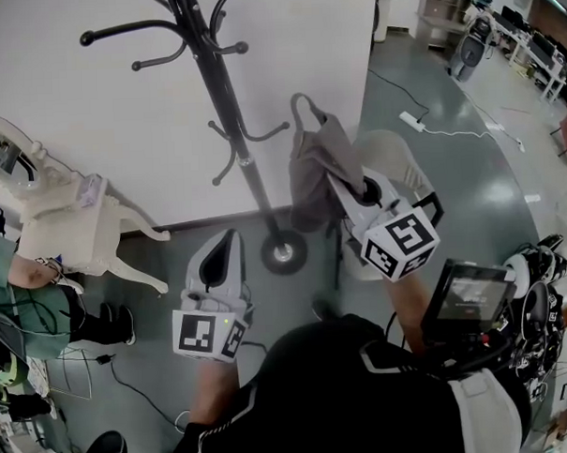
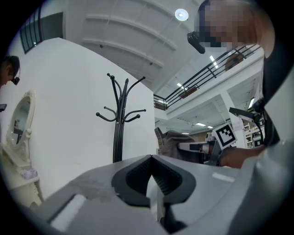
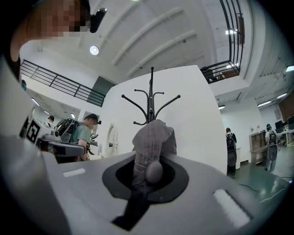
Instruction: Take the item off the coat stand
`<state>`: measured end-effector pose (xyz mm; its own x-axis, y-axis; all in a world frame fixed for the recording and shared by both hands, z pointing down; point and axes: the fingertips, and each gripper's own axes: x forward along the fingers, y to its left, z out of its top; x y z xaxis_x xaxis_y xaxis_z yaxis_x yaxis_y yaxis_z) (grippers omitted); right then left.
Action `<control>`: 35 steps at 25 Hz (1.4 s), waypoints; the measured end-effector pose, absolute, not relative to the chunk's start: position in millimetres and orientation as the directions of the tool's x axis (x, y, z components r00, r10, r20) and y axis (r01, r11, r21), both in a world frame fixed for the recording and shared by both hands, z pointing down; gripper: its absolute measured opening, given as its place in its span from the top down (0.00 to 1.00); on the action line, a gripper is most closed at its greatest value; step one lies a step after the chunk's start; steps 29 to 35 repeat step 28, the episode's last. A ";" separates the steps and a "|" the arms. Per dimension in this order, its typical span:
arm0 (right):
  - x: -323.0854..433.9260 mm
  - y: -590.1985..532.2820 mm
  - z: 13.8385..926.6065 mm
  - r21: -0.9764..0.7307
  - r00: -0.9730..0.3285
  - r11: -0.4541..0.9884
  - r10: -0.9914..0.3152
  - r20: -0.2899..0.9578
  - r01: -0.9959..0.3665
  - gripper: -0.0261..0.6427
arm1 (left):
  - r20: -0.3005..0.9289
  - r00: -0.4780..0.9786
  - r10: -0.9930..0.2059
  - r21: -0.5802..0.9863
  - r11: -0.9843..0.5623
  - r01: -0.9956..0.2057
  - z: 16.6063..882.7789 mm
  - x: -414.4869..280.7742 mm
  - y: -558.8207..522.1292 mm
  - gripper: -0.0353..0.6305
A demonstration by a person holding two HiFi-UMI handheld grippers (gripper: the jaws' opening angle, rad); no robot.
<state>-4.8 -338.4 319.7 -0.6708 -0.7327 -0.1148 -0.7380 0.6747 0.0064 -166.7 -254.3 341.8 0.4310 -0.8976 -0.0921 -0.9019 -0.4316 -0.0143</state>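
Observation:
A black coat stand point(image 1: 224, 101) rises in front of a white partition, its round base point(image 1: 283, 252) on the grey floor. Its hooks are bare. A grey fabric bag point(image 1: 314, 173) hangs just right of the pole and apart from it, with its strap loop on top. My right gripper point(image 1: 350, 192) is shut on the bag; in the right gripper view the cloth point(image 3: 154, 142) bunches between the jaws, in front of the stand point(image 3: 150, 101). My left gripper point(image 1: 230, 236) is lower left of the base, shut and empty. It faces the stand point(image 2: 120, 119) and the bag point(image 2: 172, 140).
A white ornate dressing table with an oval mirror point(image 1: 67, 221) stands at the left, a person in green point(image 1: 24, 298) beside it. A power strip and cable point(image 1: 415, 121) lie on the floor at the right. A white ribbed bin point(image 1: 398, 159) stands behind my right gripper.

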 end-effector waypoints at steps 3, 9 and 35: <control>-5.1 -337.7 319.0 0.017 -0.676 0.678 -0.729 -0.111 -0.735 0.93 | -0.094 0.429 -0.898 -0.017 -0.429 -0.903 341.2 -165.6 -254.3 0.93; -5.1 -336.3 318.2 0.026 -0.680 0.681 -0.726 -0.109 -0.732 0.93 | -0.089 0.421 -0.903 -0.018 -0.421 -0.907 340.3 -166.8 -253.3 0.93; -1.5 -333.4 314.8 0.029 -0.670 0.672 -0.733 -0.120 -0.740 0.93 | -0.092 0.426 -0.900 -0.029 -0.425 -0.905 337.1 -162.4 -249.2 0.93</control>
